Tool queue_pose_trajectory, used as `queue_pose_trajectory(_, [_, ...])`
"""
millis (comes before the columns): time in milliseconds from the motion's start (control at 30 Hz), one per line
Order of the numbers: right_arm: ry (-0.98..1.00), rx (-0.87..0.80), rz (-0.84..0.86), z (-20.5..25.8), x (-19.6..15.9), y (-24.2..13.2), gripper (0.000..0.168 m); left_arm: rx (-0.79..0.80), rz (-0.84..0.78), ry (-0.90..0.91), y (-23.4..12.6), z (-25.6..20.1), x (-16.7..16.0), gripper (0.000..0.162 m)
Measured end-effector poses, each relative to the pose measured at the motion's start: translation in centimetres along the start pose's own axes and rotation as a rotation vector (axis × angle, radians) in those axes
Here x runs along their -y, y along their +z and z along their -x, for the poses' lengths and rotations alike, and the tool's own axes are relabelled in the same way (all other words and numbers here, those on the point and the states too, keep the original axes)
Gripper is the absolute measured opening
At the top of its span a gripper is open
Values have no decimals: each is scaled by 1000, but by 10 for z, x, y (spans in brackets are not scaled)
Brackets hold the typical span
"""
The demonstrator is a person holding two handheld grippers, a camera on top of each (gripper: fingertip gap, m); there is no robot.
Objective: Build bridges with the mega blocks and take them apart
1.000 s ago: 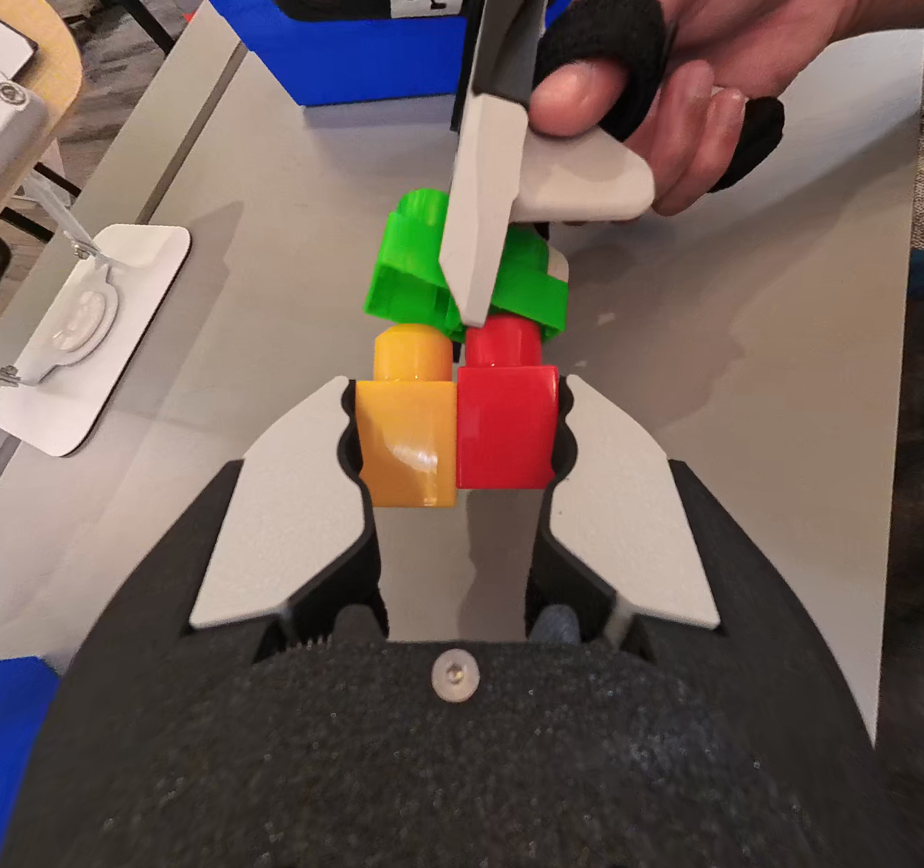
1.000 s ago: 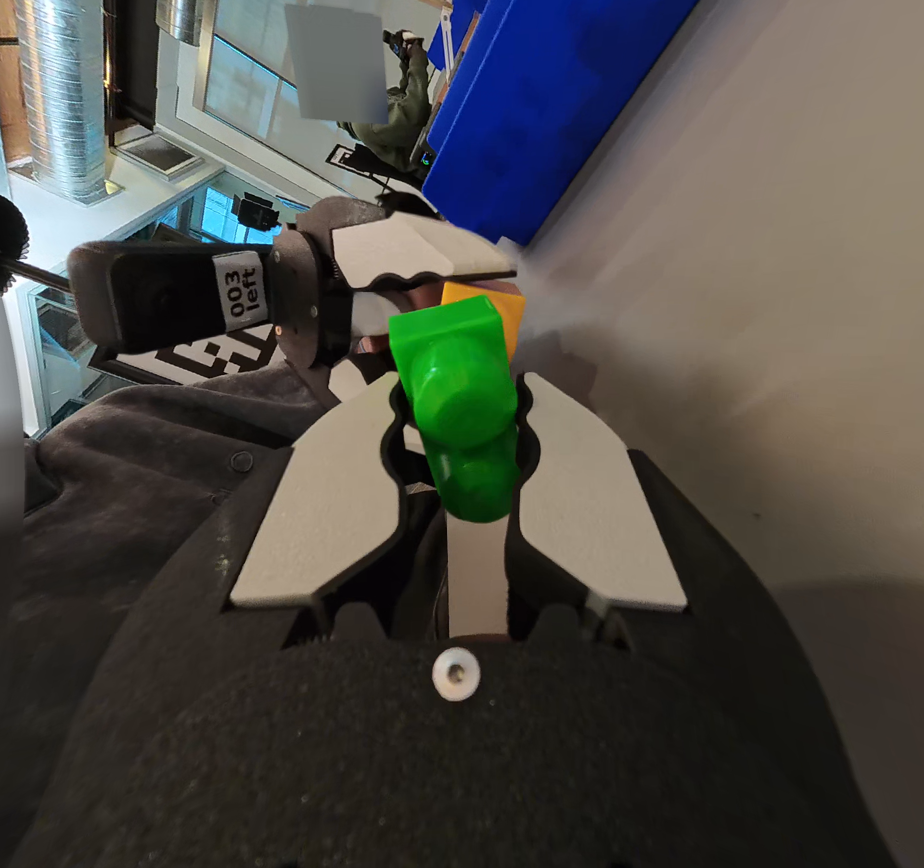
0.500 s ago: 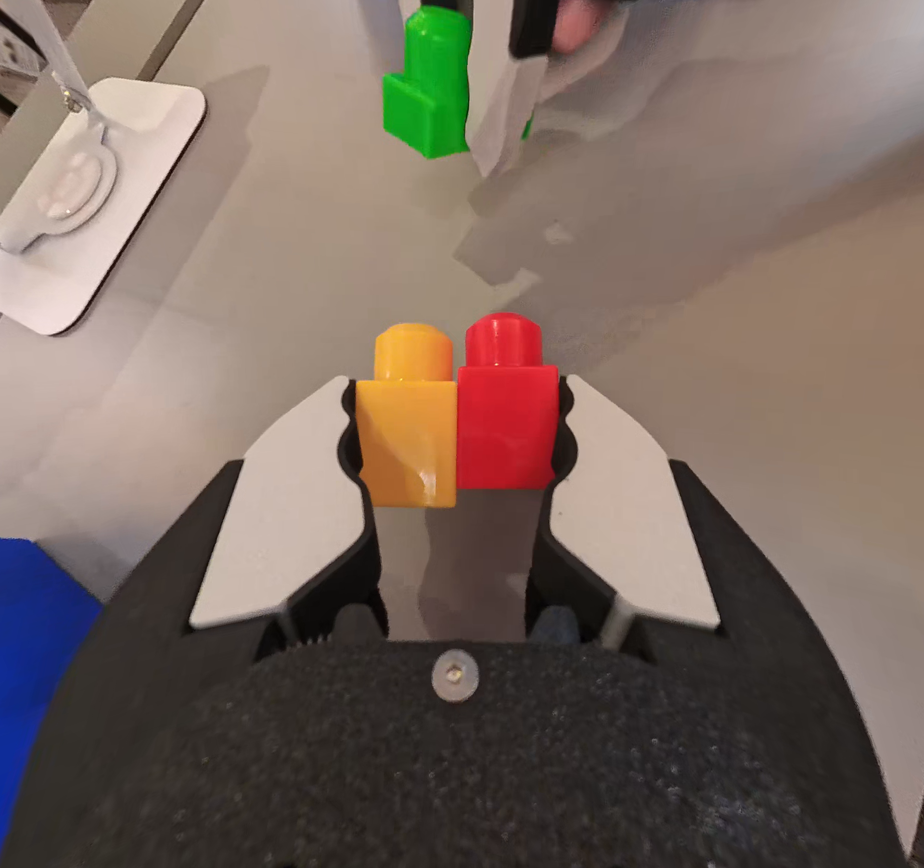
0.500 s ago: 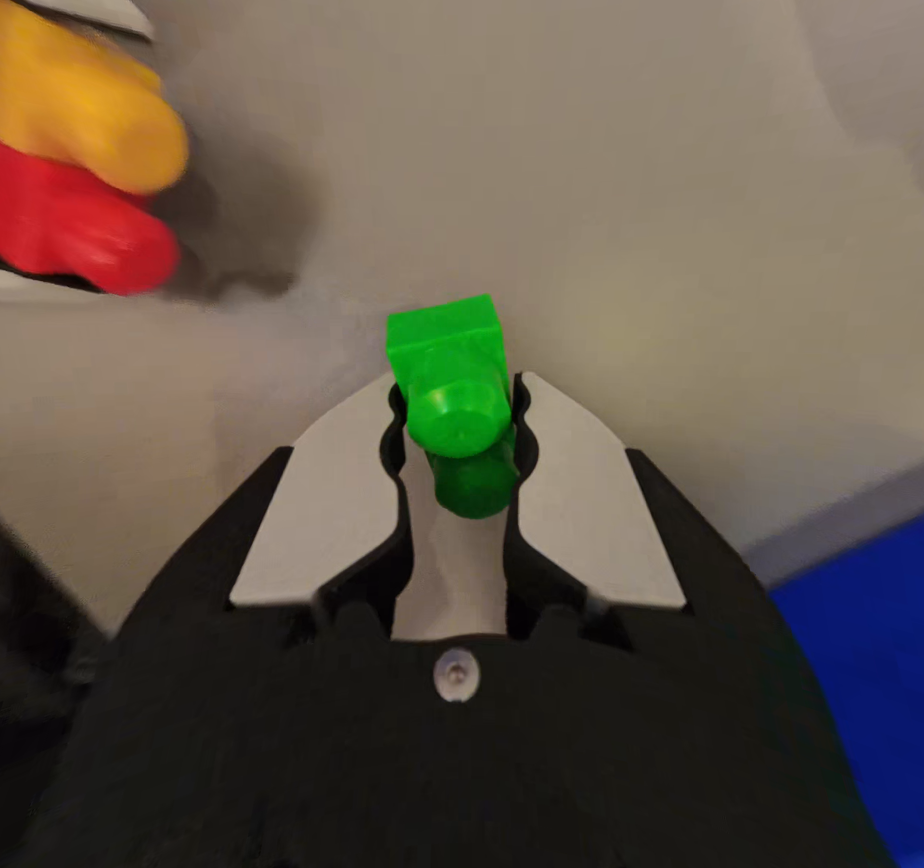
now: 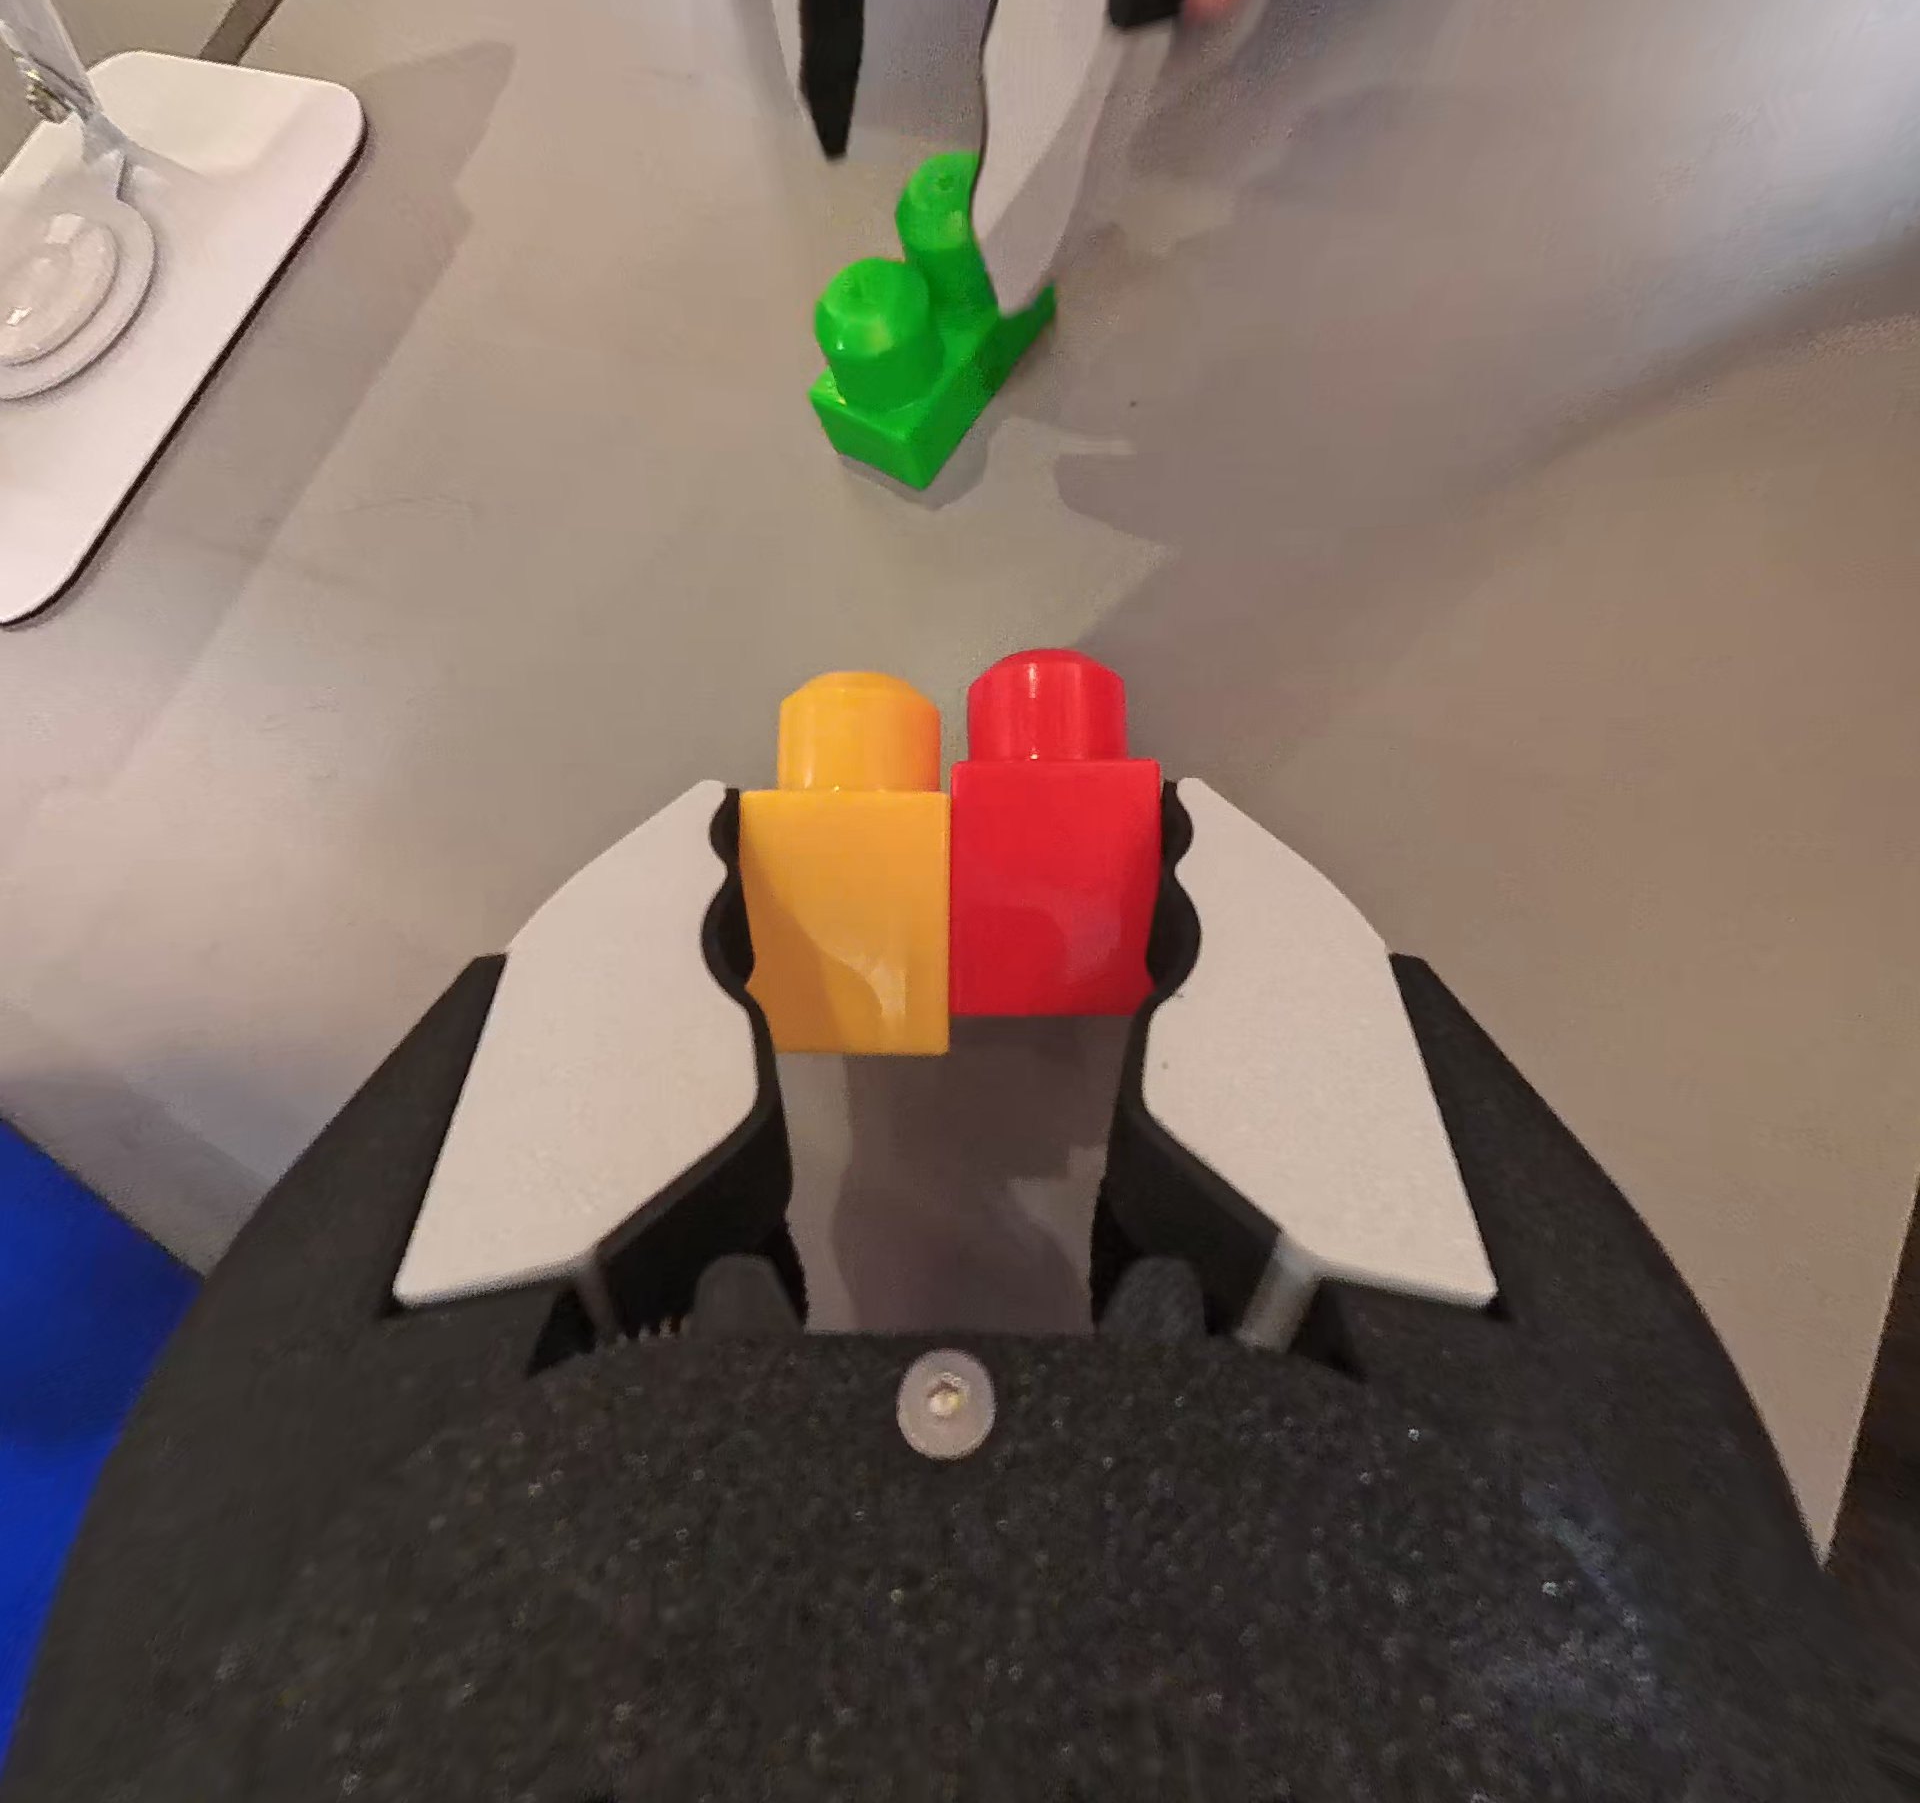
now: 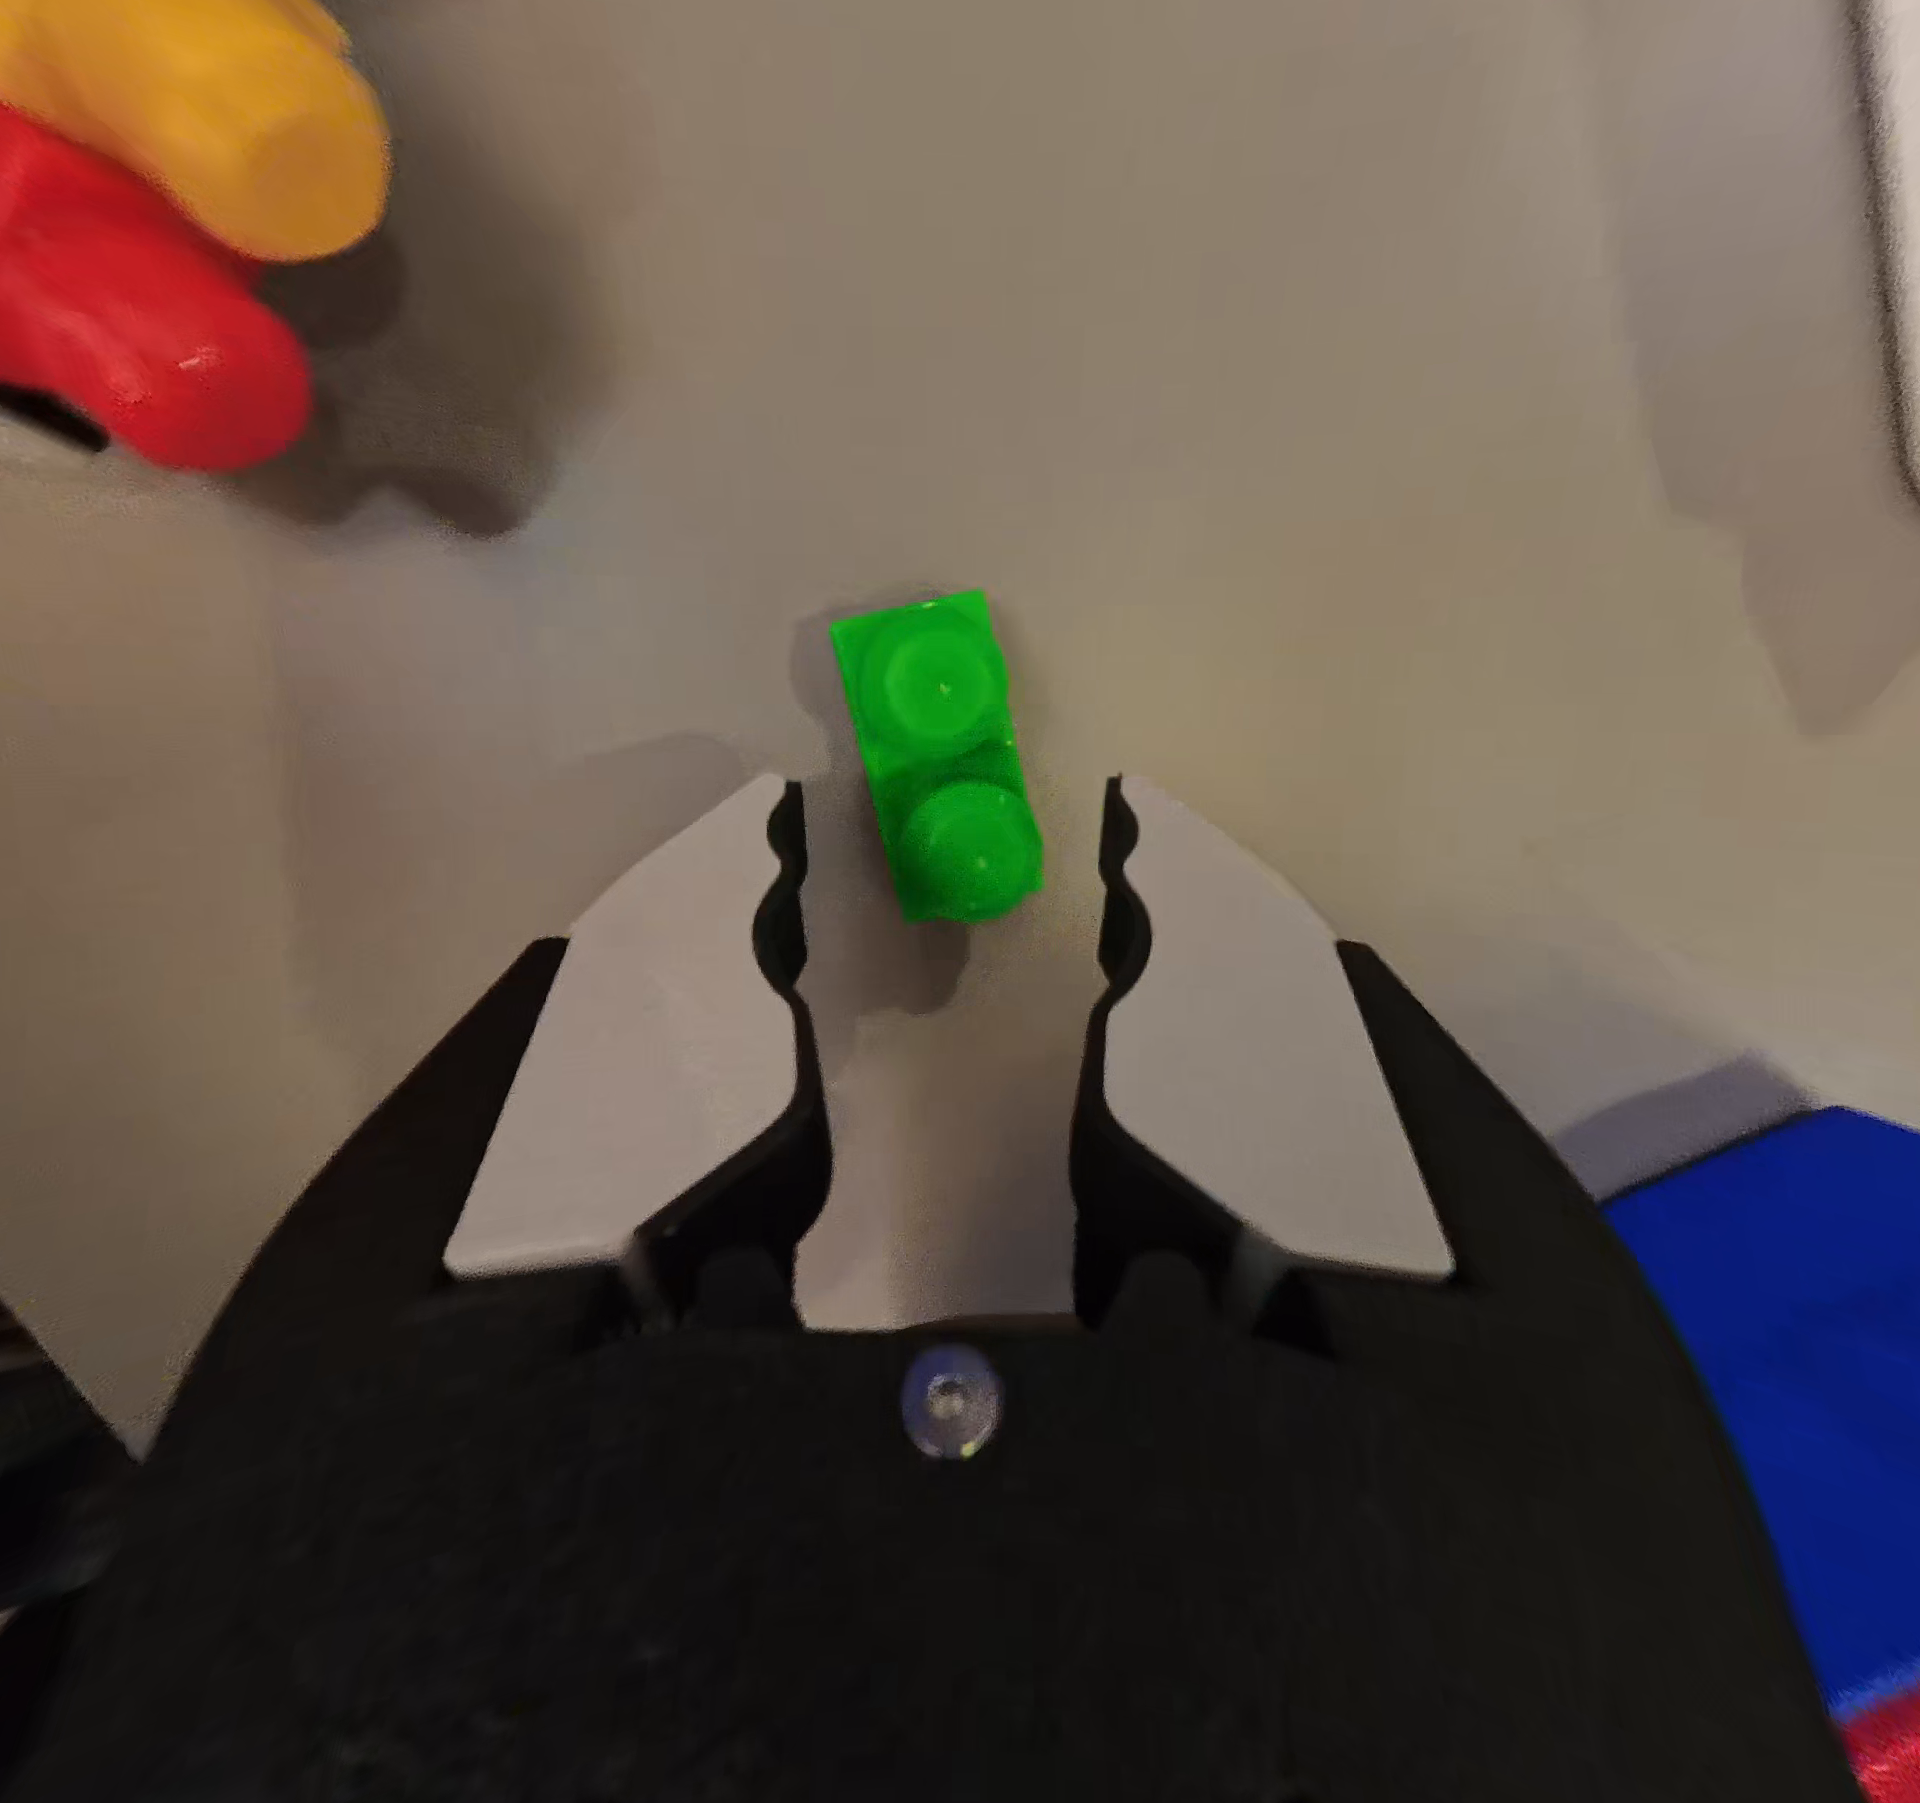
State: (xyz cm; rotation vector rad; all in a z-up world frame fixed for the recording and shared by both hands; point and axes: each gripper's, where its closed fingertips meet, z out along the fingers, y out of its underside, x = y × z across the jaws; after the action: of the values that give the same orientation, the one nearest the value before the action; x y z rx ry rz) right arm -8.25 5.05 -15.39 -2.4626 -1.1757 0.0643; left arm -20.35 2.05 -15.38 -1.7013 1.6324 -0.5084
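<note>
Left wrist view. The left gripper (image 5: 948, 880) is clamping two single-stud blocks side by side between its fingers: the yellow block (image 5: 847, 906) against the left finger, the red block (image 5: 1049, 880) against the right, studs pointing away from the camera. The pair is being held above the grey table (image 5: 1455, 610). Ahead, the green block (image 5: 920, 351), a two-stud piece, is lying on the table studs up, with nothing between it and the held pair. The right gripper (image 5: 935, 153) is hanging over it, blurred, jaws spread; one pale finger looks to be touching or just beside the far stud, and I cannot tell which. A white board (image 5: 208, 226) carrying a clear stand foot is sitting at the left edge, well apart from the blocks. A blue bin (image 5: 62, 1338) is showing at the lower left.

Right wrist view. The right gripper (image 6: 951, 818) is standing open over the green block (image 6: 940, 761), which is lying on the table (image 6: 1351, 403) between and just beyond the fingertips, neither one touching it. The yellow block (image 6: 197, 80) and red block (image 6: 135, 319) are showing blurred at the upper left, well apart. A blue bin (image 6: 1787, 1390) is at the lower right.

Change from half a second ago: the green block was pinched in the right gripper above the table; it is now released and resting there. The left gripper is keeping the same hold on yellow and red.
</note>
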Motion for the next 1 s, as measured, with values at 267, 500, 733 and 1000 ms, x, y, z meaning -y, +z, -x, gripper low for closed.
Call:
queue_pose_trajectory(267, [-230, 113, 122, 7, -4, 19, 49, -4, -2, 9, 1, 1, 4, 74])
queue_pose_trajectory(500, [-173, 99, -2, -1, 3, 16, 34, -6, -22, 39, 1, -3, 6, 74])
queue_pose_trajectory(733, [426, 486, -758, 34, 30, -88, 34, 33, -90, 76, -9, 2, 11, 74])
queue_pose_trajectory(1000, [665, 778, -875, 55, 31, -87, 34, 69, -146, 223, -15, 4, 33, 74])
